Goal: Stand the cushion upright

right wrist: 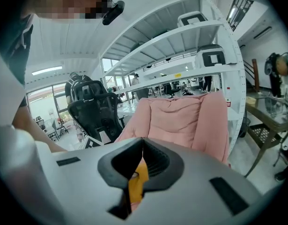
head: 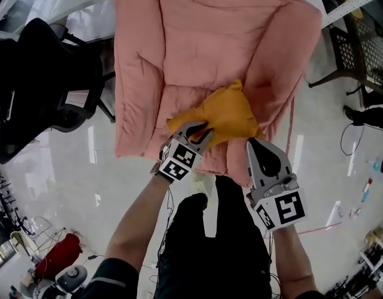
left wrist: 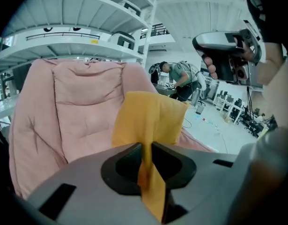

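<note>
A yellow cushion (head: 228, 112) hangs lifted in front of the seat of a pink padded lounge chair (head: 197, 36). My left gripper (head: 200, 134) is shut on the cushion's lower left edge. In the left gripper view the yellow cloth (left wrist: 148, 121) runs pinched between the jaws of the left gripper (left wrist: 146, 150), with the pink chair (left wrist: 73, 111) behind it. My right gripper (head: 252, 143) is shut on the cushion's lower right corner. In the right gripper view only a strip of yellow cloth (right wrist: 136, 181) shows inside the closed right gripper (right wrist: 140, 146).
A black office chair (head: 42, 86) stands left of the pink chair. A dark mesh metal seat (head: 359, 48) stands at the right, with cables and small items on the glossy floor (head: 340, 185). White shelving (left wrist: 87, 27) rises behind, and a person (left wrist: 179, 78) stands far off.
</note>
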`<state>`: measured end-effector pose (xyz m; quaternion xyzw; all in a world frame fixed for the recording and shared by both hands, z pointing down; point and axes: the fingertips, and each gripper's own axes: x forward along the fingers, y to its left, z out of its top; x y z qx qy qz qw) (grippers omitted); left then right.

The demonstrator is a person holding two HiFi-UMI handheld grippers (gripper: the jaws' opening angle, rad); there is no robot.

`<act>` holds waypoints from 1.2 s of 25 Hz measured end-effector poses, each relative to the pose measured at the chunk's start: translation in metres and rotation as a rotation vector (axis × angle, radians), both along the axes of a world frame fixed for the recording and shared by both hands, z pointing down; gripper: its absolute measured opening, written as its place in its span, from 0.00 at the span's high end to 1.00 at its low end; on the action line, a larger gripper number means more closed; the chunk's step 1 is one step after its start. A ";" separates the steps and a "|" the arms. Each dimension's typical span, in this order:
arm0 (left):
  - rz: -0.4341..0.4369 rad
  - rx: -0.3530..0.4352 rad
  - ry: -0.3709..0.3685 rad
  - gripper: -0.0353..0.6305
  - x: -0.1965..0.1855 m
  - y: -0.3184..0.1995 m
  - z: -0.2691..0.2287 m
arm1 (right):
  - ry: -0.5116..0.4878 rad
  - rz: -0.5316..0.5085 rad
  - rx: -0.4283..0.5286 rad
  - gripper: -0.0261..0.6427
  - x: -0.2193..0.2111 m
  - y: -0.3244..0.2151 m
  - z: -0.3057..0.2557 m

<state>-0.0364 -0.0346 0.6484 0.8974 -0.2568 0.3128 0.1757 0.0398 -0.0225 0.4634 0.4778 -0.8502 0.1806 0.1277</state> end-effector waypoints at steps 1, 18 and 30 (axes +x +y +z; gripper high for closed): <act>-0.024 -0.004 0.014 0.84 0.001 -0.001 -0.004 | 0.000 -0.004 0.004 0.96 0.001 -0.002 -0.003; -0.453 0.175 0.226 0.90 -0.009 -0.122 -0.077 | 0.001 -0.054 0.009 0.96 0.017 -0.069 -0.016; -0.663 0.385 0.373 0.92 -0.023 -0.218 -0.104 | 0.050 -0.087 -0.074 0.96 0.040 -0.101 0.039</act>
